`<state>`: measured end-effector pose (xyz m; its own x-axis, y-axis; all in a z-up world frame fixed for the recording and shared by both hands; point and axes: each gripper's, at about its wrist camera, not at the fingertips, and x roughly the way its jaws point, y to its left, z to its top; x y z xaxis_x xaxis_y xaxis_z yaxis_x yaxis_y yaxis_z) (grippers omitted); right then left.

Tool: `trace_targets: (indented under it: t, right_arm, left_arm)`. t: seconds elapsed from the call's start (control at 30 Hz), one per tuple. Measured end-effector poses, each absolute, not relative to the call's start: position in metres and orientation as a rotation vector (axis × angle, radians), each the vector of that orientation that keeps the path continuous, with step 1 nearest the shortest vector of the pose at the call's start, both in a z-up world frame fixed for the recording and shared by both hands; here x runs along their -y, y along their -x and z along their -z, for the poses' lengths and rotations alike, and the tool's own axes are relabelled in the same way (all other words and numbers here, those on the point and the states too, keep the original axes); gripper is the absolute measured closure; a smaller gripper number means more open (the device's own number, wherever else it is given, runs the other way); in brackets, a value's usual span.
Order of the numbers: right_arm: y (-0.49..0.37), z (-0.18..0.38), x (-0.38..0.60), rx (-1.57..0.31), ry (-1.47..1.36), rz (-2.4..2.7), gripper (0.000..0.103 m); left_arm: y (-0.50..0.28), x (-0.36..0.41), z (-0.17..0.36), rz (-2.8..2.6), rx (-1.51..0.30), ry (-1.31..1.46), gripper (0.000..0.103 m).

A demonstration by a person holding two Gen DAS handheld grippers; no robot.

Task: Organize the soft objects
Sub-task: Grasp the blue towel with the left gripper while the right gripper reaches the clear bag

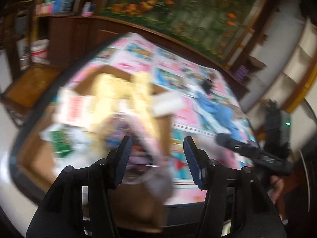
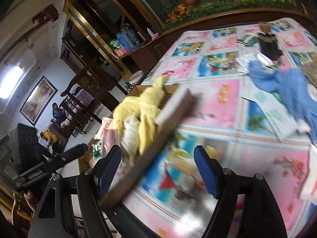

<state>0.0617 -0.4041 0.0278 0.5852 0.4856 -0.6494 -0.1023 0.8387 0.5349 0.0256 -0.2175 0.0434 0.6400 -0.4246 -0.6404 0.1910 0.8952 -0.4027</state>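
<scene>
Soft yellow cloth (image 2: 138,107) lies heaped in an open cardboard box (image 2: 146,154) at the near left of the table (image 2: 227,103), with pinkish and white pieces beside it. A glossy cover of pink and blue cartoon squares wraps the table; a blue garment (image 2: 293,87) sprawls far right. Left tongs (image 1: 156,150) and right tongs (image 2: 158,162) are both spread, gripping nothing. Dark wooden cabinets (image 2: 111,45), a flower mural (image 1: 188,10) and a framed picture (image 2: 38,99) ring the room.
</scene>
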Motion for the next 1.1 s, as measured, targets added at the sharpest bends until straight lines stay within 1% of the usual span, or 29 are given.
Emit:
trace_targets:
  t: [0.13, 0.27, 0.47, 0.63, 0.7, 0.83, 0.97, 1.1]
  right_arm:
    - [-0.046, -0.026, 0.446, -0.865, -0.502, -0.299, 0.027]
    - [-0.041, -0.036, 0.49, -0.821, -0.52, -0.225, 0.027]
    - [-0.067, -0.05, 0.553, -0.78, -0.524, -0.097, 0.027]
    - [-0.101, -0.038, 0.603, -0.792, -0.6, -0.001, 0.027]
    - [-0.105, -0.035, 0.621, -0.763, -0.642, 0.038, 0.027]
    - [-0.094, -0.023, 0.65, -0.7, -0.761, 0.113, 0.027]
    - [-0.087, -0.008, 0.665, -0.702, -0.861, 0.153, 0.027]
    - [-0.083, 0.0, 0.67, -0.722, -0.889, 0.178, 0.027]
  left_arm:
    - [-0.03, 0.271, -0.042, 0.441, -0.853, 0.256, 0.049]
    - [-0.037, 0.312, -0.035, 0.488, -0.896, 0.201, 0.049]
    - [-0.054, 0.353, -0.031, 0.538, -0.941, 0.197, 0.049]
    - [-0.092, 0.381, -0.031, 0.555, -0.997, 0.244, 0.049]
    - [-0.113, 0.396, -0.028, 0.553, -1.021, 0.26, 0.049]
    - [-0.151, 0.435, -0.026, 0.538, -1.03, 0.226, 0.049]
    - [-0.185, 0.478, -0.019, 0.547, -1.072, 0.222, 0.049]
    - [-0.201, 0.501, -0.013, 0.513, -1.094, 0.233, 0.049]
